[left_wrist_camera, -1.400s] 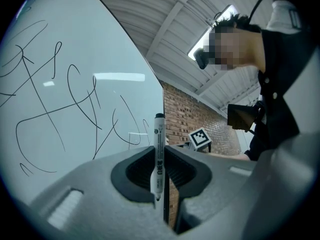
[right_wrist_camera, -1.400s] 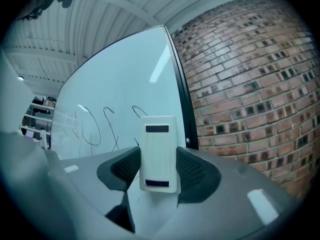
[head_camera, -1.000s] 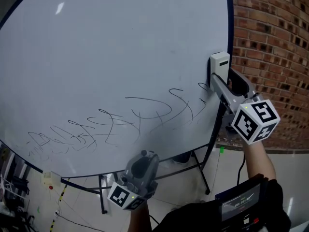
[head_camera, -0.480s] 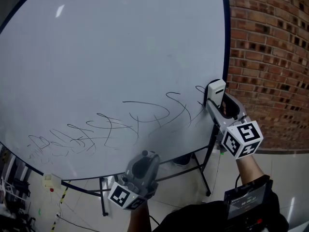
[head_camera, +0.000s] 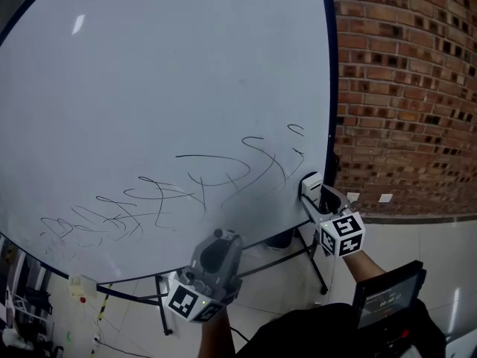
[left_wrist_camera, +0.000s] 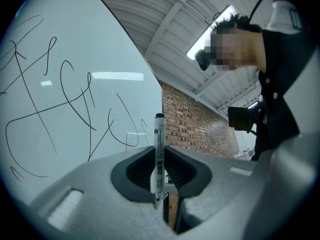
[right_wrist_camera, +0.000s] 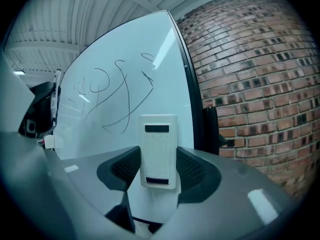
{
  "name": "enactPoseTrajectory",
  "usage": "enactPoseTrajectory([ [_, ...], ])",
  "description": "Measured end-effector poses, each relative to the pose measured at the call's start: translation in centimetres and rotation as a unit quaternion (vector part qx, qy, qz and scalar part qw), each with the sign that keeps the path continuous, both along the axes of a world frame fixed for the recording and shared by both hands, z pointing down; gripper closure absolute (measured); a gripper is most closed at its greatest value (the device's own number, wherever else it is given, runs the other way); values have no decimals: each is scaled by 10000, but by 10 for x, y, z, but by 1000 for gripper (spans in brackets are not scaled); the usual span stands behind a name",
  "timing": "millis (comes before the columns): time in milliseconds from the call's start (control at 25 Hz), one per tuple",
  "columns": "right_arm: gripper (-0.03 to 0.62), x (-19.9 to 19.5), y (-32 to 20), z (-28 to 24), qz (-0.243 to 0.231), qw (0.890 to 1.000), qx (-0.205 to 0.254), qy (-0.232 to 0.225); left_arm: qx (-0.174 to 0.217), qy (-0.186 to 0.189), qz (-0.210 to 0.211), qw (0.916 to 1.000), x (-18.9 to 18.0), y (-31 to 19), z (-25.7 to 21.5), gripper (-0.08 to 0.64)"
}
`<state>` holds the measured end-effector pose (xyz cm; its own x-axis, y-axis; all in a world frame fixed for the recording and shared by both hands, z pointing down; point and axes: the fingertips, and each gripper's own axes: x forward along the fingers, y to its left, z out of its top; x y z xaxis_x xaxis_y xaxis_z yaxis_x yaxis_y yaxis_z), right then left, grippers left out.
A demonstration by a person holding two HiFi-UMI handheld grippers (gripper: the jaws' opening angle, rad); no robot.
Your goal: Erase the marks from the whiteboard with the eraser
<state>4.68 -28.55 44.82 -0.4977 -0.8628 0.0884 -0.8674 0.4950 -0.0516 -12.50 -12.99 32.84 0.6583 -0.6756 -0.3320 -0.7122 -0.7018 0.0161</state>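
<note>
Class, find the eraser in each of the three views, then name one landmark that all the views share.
Head view: the eraser is at lower right, held by the right gripper at the whiteboard's right edge.
Right gripper view: bottom centre, between the jaws.
Left gripper view: uncertain; a faint pale rectangle left of the marker may be it.
Shared landmark: the brick wall beside the whiteboard.

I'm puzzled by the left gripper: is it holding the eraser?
No, the left gripper is shut on a thin white marker standing between its jaws.
</note>
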Motion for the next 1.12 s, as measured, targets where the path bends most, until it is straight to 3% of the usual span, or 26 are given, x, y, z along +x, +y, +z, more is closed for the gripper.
enactPoseTrajectory([
  [240,364,0,1,-12,54,9999,-118,-98,35,45,-42,10000,-5,5,-1,502],
  [640,362,-16,4,-187,-188,9959,839,-274,141,232,-157,9995,-17,12,-7,503],
  [880,363,-24,13,-280,-194,9850,1668,-398,122,339,-298,9989,-30,14,-6,503],
  [1000,364,-26,14,-284,-137,9825,1824,-338,121,344,-339,9988,-32,16,-6,503],
  [1120,364,-27,13,-258,-57,9835,1803,-165,121,317,-348,9988,-33,16,-6,503],
])
